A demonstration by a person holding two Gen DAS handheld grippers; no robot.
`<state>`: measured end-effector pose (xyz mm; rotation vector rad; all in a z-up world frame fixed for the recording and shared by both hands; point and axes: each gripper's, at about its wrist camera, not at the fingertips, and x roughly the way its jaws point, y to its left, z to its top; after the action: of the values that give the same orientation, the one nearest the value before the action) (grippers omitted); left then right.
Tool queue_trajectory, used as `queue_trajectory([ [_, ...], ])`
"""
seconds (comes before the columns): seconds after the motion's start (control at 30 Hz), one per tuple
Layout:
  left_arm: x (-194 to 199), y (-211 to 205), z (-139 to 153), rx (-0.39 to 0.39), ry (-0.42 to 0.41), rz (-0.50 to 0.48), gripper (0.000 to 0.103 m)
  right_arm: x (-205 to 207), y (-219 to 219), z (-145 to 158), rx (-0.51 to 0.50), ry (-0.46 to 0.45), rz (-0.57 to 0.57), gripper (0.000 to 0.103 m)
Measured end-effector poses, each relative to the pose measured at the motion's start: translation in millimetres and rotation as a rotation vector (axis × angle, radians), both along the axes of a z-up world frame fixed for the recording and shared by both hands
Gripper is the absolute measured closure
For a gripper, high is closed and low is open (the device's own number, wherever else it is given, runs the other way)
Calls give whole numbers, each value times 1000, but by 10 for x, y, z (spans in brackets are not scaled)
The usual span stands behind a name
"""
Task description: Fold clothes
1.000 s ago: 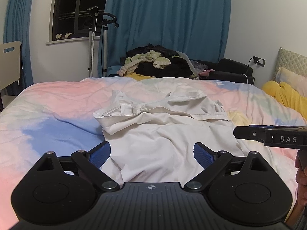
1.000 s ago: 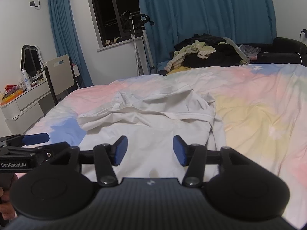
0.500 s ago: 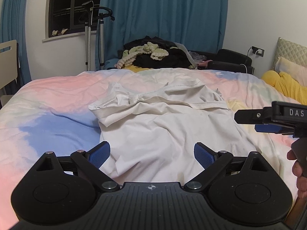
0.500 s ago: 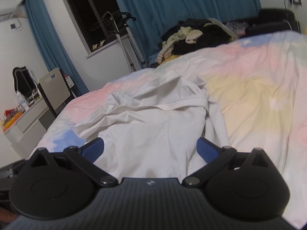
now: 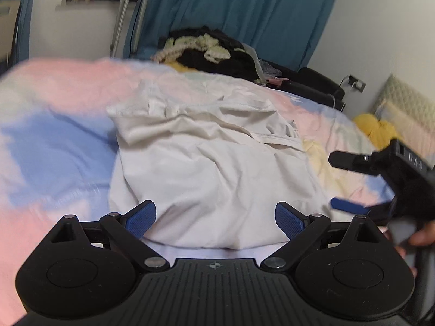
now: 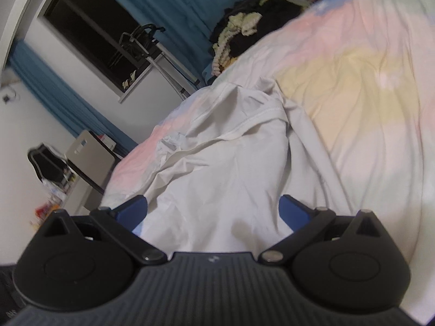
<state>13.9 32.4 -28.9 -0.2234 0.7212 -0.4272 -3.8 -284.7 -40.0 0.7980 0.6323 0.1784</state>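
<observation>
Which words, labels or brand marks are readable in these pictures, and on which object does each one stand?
"DAS": pale letters, blurred and only just legible, on the black body of the right hand-held gripper, seen in the left wrist view.
Small pale emblem on each camera's own black mount: a symbol, no letters.
Items on the dresser: too blurred to read.

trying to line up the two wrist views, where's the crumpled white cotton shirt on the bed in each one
Left wrist: the crumpled white cotton shirt fills the centre, its near hem between the open left gripper.
Right wrist: the shirt runs diagonally through the centre, above the open right gripper.
Shared landmark: the pile of black and cream clothes beyond the bed, before the teal curtain.
</observation>
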Motion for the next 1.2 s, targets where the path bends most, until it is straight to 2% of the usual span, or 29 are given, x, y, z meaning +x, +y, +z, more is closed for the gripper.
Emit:
queue_trajectory([
  [0.1,106,198,-146,-167,145,46,7,-21,-70,-127,117,62,-26,0],
  [0.17,202,359,-316,-314,264,87,7,-36,-117,-212,195,104,-43,0],
  [0.23,280,480,-495,-429,357,135,7,-61,-133,-284,225,138,-67,0],
  [0.3,327,557,-626,-500,410,176,7,-89,-143,-352,243,171,-93,0],
  [0.4,383,592,-742,-565,441,212,8,-130,-156,-455,270,220,-133,2],
  [0.5,408,602,-795,-626,437,236,8,-160,-209,-509,300,261,-164,3],
  [0.57,445,597,-822,-651,422,245,9,-127,-242,-509,304,253,-176,3],
  [0.63,505,589,-841,-654,412,264,23,-88,-259,-525,304,233,-204,6],
  [0.67,538,584,-850,-649,412,276,41,-69,-267,-533,304,224,-218,15],
  [0.7,564,580,-859,-644,415,285,53,-36,-280,-533,286,216,-227,34],
  [0.73,577,578,-868,-644,412,287,59,7,-296,-526,257,209,-232,43],
  [0.8,570,588,-855,-642,398,297,80,56,-287,-521,233,193,-220,77],
  [0.83,547,611,-832,-651,389,304,83,76,-278,-520,224,185,-212,82],
  [0.97,366,740,-613,-720,314,326,89,68,-234,-365,184,98,-173,86],
  [1.07,149,858,-341,-739,247,335,90,-4,-226,-160,218,33,-137,87],
  [1.2,-230,990,-18,-752,193,344,90,-226,-187,141,253,-5,-92,87],
])
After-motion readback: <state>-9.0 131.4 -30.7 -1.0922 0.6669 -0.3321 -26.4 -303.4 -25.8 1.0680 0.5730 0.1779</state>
